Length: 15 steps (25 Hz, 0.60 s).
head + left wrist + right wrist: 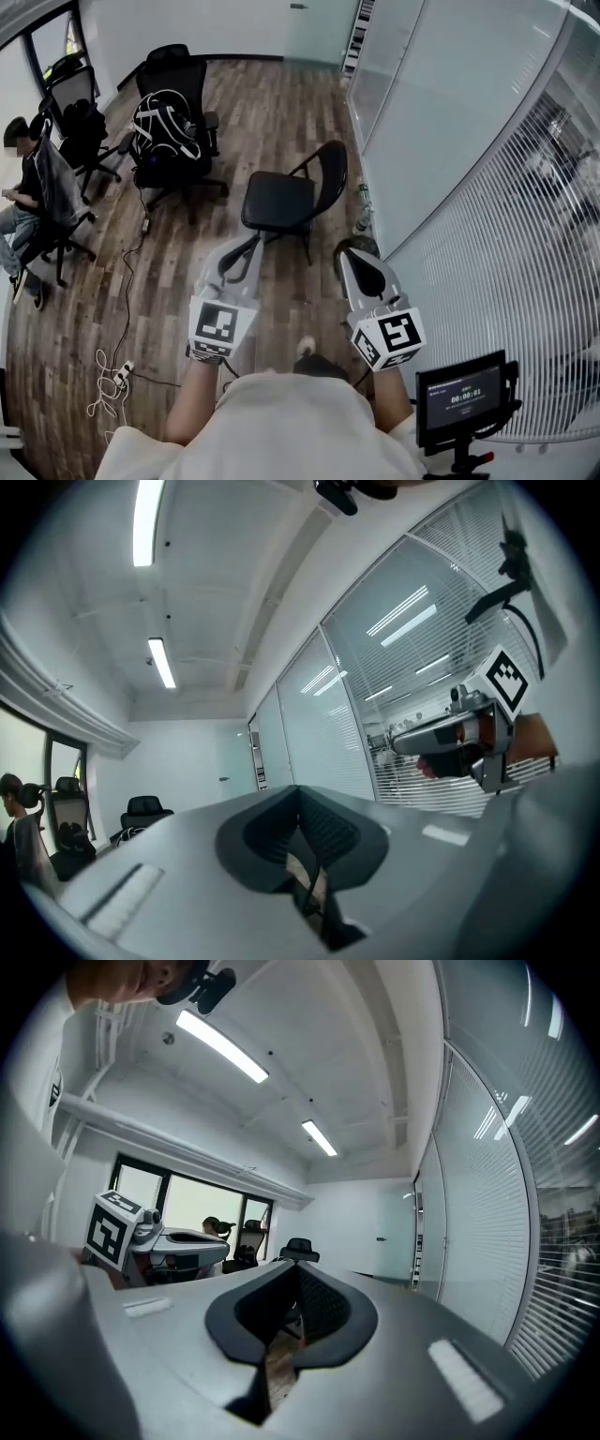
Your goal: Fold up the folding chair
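Our left gripper (246,249) is fully closed with nothing between its jaws, and so is our right gripper (362,259); both hang in the air, touching nothing. A seated person (22,192) is at far left, then an office chair (180,82) carrying a backpack (167,127), with a glass wall (441,122) at right. The folding chair (281,200) stands unfolded just ahead of both grippers, apart from them.

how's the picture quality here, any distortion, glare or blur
Head view: fisheye bends the blinds; chair sharp, evenly lit. Left gripper view: dark round vignette, ceiling light blown out, left tool soft up close. Right gripper view: same vignette, bright window.
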Each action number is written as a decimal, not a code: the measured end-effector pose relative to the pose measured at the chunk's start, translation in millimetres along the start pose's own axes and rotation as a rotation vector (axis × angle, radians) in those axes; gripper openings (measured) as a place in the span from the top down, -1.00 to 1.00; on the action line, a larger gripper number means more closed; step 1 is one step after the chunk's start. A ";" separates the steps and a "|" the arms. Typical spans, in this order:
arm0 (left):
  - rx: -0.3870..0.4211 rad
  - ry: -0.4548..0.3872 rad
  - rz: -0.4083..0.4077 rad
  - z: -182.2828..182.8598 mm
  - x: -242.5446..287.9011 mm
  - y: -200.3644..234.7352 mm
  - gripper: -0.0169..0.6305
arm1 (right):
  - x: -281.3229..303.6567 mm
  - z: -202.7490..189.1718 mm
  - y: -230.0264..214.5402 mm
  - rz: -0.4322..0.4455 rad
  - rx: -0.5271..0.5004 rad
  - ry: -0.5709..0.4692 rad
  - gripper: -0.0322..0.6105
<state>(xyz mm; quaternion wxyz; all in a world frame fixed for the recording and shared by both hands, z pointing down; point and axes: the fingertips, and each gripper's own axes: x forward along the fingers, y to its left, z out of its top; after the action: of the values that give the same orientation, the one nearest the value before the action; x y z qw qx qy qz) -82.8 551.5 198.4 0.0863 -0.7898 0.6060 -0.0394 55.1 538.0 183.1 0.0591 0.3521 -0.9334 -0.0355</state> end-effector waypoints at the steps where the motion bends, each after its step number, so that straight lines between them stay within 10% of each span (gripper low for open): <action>1: -0.001 0.001 -0.001 -2.2 -1.7 0.8 0.95 | 0.0 -0.7 2.0 -0.006 -0.006 -0.002 0.89; 15: 0.003 0.043 -0.017 -21.7 25.0 21.7 0.95 | 35.5 -15.6 -31.0 -0.074 0.072 0.014 0.89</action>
<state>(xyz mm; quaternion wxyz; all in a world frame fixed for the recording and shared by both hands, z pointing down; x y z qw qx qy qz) -100.5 520.1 214.7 0.0742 -0.7938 0.6008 -0.0580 51.0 490.9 198.3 0.0515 0.3884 -0.9200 -0.0015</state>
